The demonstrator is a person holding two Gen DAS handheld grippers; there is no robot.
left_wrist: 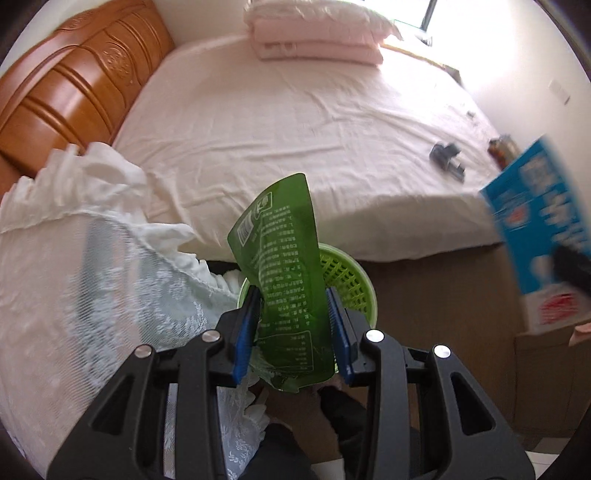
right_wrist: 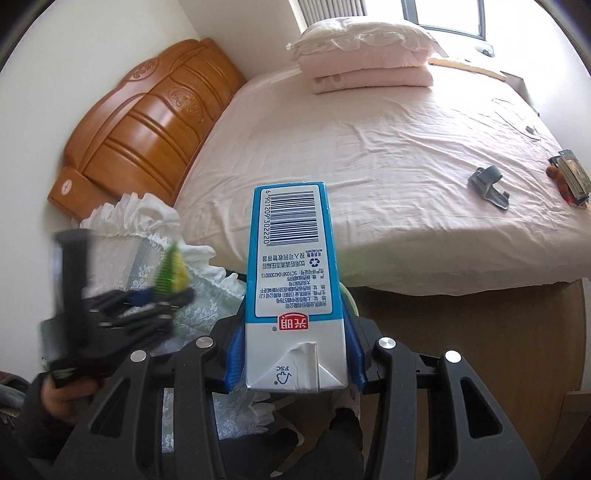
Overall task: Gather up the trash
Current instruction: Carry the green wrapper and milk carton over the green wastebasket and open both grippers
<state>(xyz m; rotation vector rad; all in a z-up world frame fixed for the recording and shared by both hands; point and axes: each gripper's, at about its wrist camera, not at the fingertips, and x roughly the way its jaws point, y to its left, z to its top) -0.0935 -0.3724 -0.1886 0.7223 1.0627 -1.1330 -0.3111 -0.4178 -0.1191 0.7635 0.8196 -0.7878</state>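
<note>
My left gripper (left_wrist: 293,317) is shut on a green plastic snack pouch (left_wrist: 284,266) and holds it upright above a lime-green mesh waste basket (left_wrist: 351,280) on the floor beside the bed. My right gripper (right_wrist: 293,343) is shut on a blue and white milk carton (right_wrist: 291,273), barcode side up. The carton also shows blurred at the right edge of the left wrist view (left_wrist: 543,221). The left gripper with the pouch shows blurred at the left of the right wrist view (right_wrist: 162,291). In that view the carton hides most of the basket.
A pink bed (left_wrist: 295,122) fills the background, with folded bedding (left_wrist: 317,33) at its far end and a wooden headboard (left_wrist: 74,81). A grey object (left_wrist: 447,155) and small items (right_wrist: 569,177) lie on the bed. A lace-covered nightstand (left_wrist: 92,266) stands on the left.
</note>
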